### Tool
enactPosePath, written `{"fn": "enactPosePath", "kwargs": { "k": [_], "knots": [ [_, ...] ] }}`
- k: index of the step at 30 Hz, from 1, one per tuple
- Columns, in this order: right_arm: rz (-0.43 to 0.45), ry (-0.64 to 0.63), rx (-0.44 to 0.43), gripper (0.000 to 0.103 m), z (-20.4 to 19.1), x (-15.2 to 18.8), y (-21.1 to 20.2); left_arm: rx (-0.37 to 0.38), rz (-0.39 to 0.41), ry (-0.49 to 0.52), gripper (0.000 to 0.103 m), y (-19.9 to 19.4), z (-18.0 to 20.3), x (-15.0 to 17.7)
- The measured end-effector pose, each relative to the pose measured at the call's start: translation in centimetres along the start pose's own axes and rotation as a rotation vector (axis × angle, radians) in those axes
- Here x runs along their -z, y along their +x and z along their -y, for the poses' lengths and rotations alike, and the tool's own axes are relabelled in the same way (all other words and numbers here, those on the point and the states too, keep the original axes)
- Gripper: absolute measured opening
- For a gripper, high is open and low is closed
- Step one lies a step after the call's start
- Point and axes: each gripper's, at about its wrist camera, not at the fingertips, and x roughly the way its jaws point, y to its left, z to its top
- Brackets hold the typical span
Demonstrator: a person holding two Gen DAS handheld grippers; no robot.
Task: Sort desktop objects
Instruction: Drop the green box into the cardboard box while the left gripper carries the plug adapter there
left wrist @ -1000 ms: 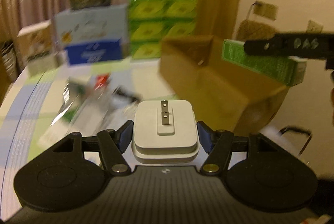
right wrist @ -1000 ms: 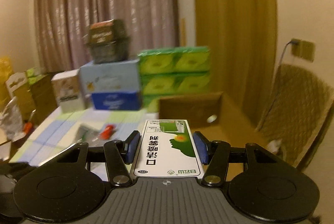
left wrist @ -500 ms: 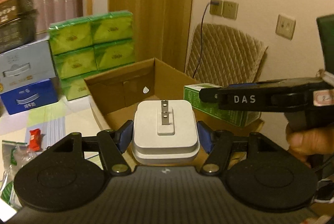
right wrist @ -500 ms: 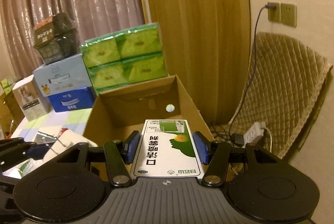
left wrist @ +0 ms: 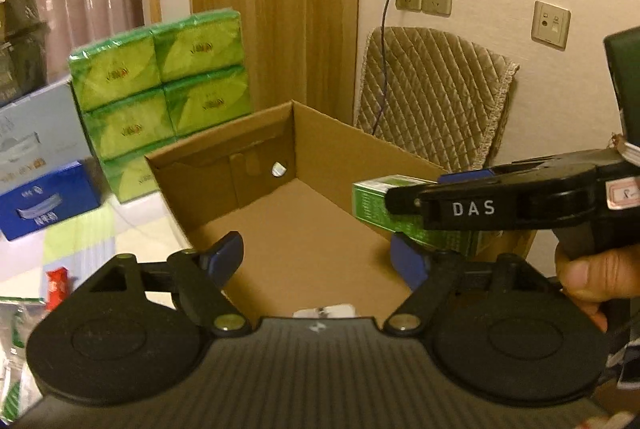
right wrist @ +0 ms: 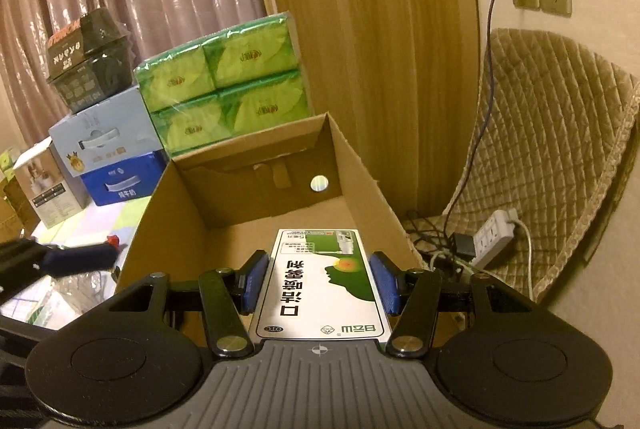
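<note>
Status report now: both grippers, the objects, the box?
Left gripper open over cardboard box; white charger lies below in it. Right gripper shut on green medicine box, above the box. Nothing in the way.

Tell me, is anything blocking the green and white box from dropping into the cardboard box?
Nothing visible does. The right tool holds the green and white box above the open cardboard box, whose floor below looks bare. The left tool is open nearby, a white charger lying just beneath it.
</note>
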Motion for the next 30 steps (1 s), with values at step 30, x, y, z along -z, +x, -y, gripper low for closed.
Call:
{"fn": "enactPosePath", "kwargs": {
  "k": [30],
  "knots": [
    [0.119,-0.062,-0.238,0.092,-14.2,4.2,-10.8,-0.320,-0.007,-0.237,0.083,-20.8,-10.3,13.1]
  ]
}}
